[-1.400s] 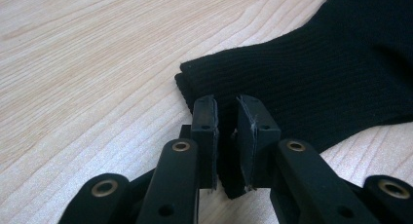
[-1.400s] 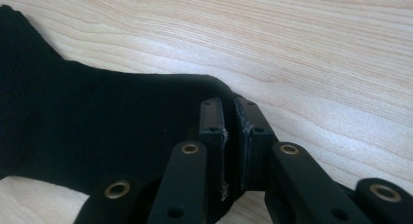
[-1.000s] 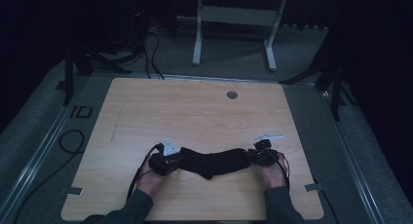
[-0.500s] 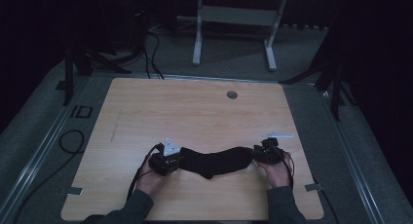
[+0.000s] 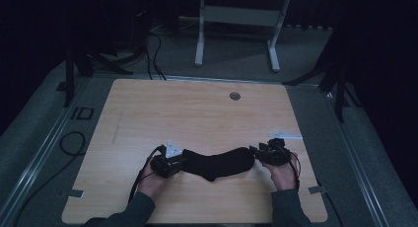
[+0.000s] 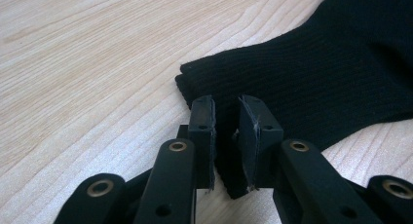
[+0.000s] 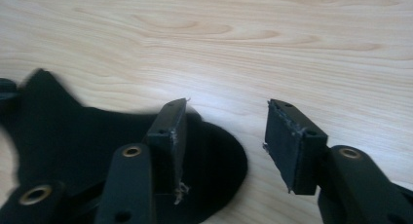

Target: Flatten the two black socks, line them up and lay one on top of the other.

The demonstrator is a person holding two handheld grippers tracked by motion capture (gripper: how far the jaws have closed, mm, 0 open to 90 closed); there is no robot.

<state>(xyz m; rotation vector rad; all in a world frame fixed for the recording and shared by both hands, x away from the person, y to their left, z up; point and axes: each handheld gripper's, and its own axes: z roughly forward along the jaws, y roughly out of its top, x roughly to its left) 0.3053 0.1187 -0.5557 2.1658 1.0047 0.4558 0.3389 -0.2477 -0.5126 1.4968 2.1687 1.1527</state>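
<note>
A black sock (image 5: 217, 163) lies stretched out across the near part of the wooden table (image 5: 197, 113). My left gripper (image 5: 180, 163) is at its left end. In the left gripper view the jaws (image 6: 225, 104) stand close together, with the corner of the ribbed cuff (image 6: 311, 87) pinched between them. My right gripper (image 5: 256, 152) is at the sock's right end. Its jaws (image 7: 228, 104) have just been opening and stand wide apart. The rounded toe (image 7: 73, 146) lies on the table under the left finger (image 7: 168, 131), and only bare wood shows between the pads.
A round grommet (image 5: 234, 95) sits in the far middle of the table. A white strip (image 5: 288, 136) lies just beyond the right hand. Tape tabs (image 5: 75, 193) (image 5: 317, 189) mark the near side edges. A white stand (image 5: 236, 19) and floor cables (image 5: 69, 143) lie off the table.
My right gripper has opened, let go of the sock's toe and lifted a little off it. The left gripper and the sock have stayed put.
</note>
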